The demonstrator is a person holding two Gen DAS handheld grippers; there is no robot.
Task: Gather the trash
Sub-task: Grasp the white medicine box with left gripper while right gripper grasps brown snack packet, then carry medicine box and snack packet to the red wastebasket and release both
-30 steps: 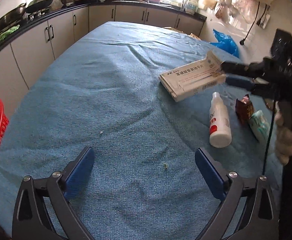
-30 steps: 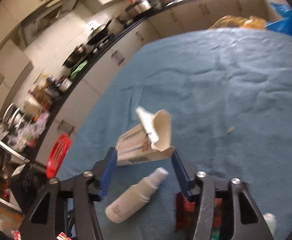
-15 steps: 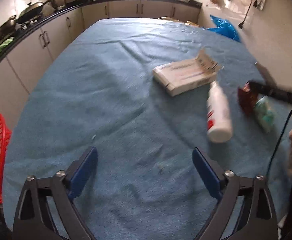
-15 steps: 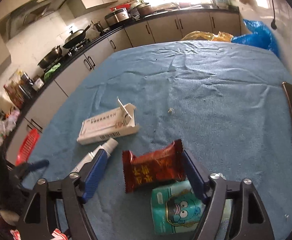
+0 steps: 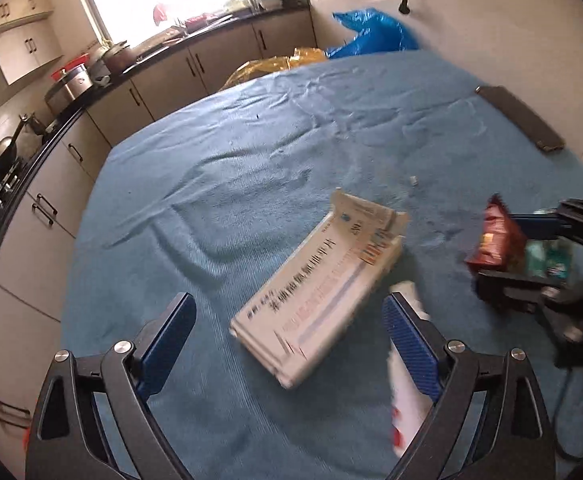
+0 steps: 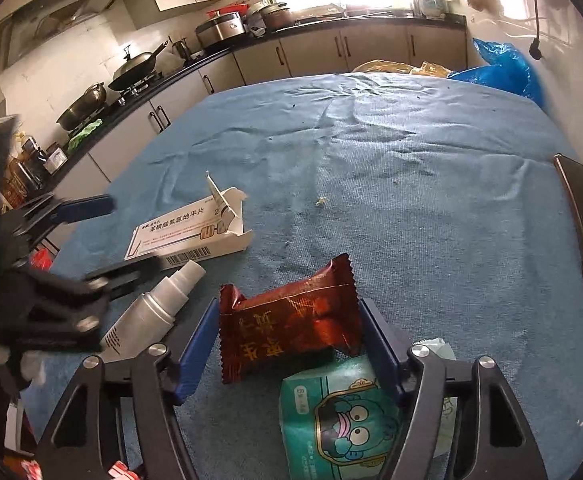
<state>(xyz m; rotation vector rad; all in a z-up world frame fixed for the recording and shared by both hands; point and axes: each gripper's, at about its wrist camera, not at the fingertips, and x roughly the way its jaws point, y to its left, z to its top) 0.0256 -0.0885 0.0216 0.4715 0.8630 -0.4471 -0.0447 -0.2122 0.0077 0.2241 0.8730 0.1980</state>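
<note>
**Ana:** Right gripper point(image 6: 287, 340) has its blue pads on both sides of the red snack wrapper point(image 6: 291, 324) on the blue table cloth point(image 6: 411, 200) — closing in; whether it's truly pinched, I can't tell.

**Ben:** And the left gripper point(image 5: 289, 332)?

**Ana:** Spread wide, empty, straddling the torn medicine box point(image 5: 319, 292).

**Ben:** So, progress?

**Ana:** Early, I'd judge. Box, white spray bottle point(image 6: 151, 312) and green tissue pack point(image 6: 339, 412) all lie uncollected.

**Ben:** Anything obscured?

**Ana:** No bin in view, and the left view is motion-blurred; the bottle's half hidden there.
</note>
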